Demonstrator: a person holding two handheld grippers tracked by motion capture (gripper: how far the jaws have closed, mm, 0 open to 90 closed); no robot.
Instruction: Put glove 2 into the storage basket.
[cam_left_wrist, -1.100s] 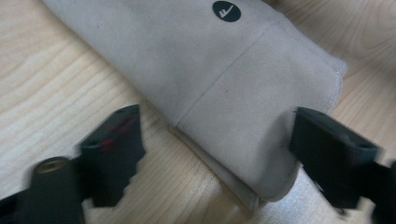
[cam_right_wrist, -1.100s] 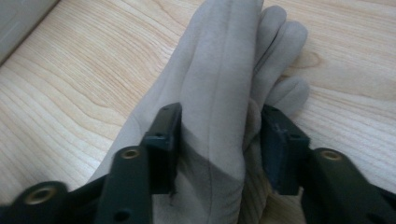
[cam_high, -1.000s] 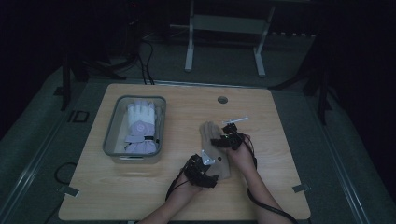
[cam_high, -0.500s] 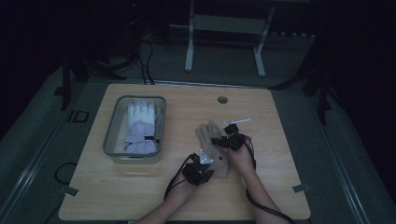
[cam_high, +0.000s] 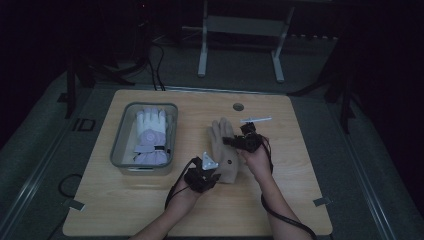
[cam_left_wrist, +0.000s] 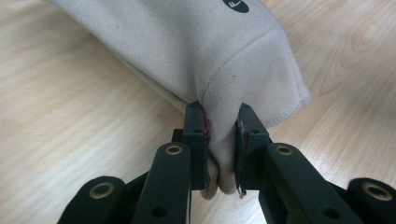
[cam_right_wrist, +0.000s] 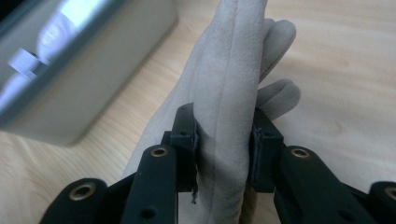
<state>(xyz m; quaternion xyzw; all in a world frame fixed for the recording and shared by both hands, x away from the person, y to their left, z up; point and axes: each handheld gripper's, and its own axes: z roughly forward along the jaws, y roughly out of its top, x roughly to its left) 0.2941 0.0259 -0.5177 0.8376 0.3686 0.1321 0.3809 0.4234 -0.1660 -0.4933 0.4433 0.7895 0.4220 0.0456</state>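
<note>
High view: a beige suede glove (cam_high: 224, 150) lies on the wooden counter (cam_high: 125, 210), right of a clear plastic bin (cam_high: 120, 145) holding a white glove (cam_high: 151, 127). Left gripper (cam_high: 201, 175) jaws have just closed, pinching its cuff; right gripper (cam_high: 240, 141) jaws, likewise just closed, pinch its fingers.

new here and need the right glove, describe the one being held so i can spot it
On the wooden table, look right of the clear bin. The tan glove lies there outside it, pinched by both tools, unlike the white glove in the bin.
</note>
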